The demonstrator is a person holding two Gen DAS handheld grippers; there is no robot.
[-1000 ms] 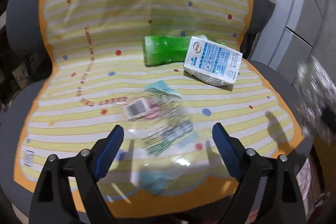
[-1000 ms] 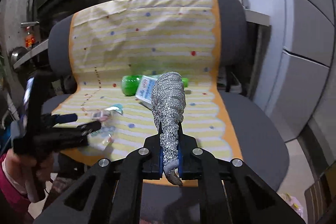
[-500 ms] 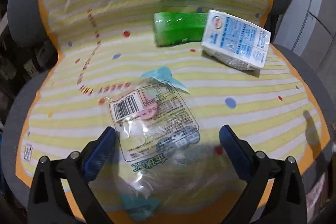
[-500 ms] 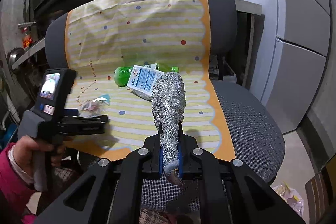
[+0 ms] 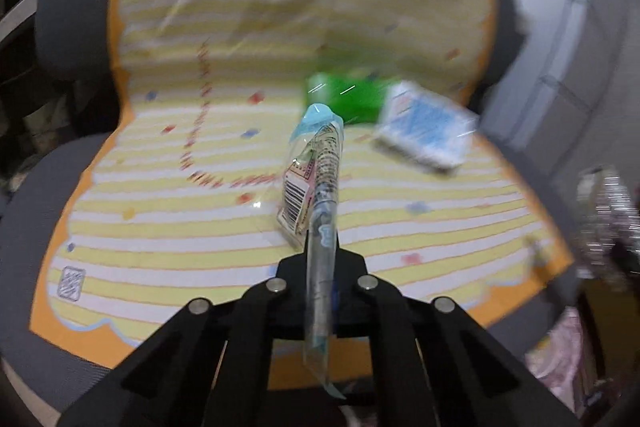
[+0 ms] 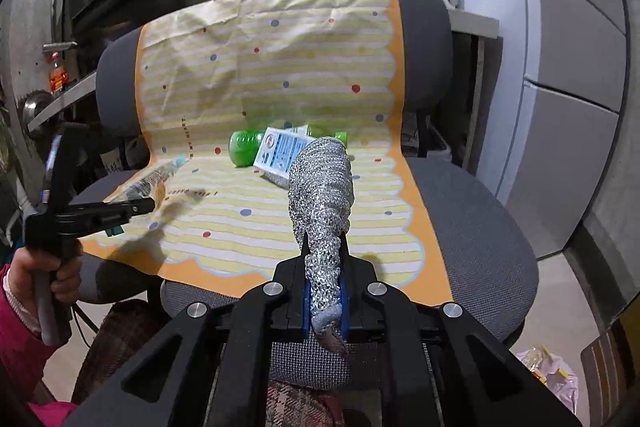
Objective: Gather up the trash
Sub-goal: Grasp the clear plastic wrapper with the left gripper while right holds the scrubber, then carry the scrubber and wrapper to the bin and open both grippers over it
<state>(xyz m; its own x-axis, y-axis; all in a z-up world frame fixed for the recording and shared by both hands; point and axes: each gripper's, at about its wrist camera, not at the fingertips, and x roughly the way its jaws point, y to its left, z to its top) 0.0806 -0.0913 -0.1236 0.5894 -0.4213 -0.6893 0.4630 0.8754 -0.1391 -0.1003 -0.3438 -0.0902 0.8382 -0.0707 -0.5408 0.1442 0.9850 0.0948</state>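
Barcode-labelled clear wrapper [image 5: 316,183] pinched in left fingers [image 5: 323,259], silver foil wrapper [image 6: 322,203] clamped in right fingers [image 6: 325,301]

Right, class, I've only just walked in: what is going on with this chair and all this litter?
A person is clearing trash off a chair covered with a striped cloth. The left tongs have just closed on a clear plastic wrapper and hold it above the seat. The right tongs grip a crumpled silver foil piece. A green bottle and a blue-and-white carton lie on the cloth.
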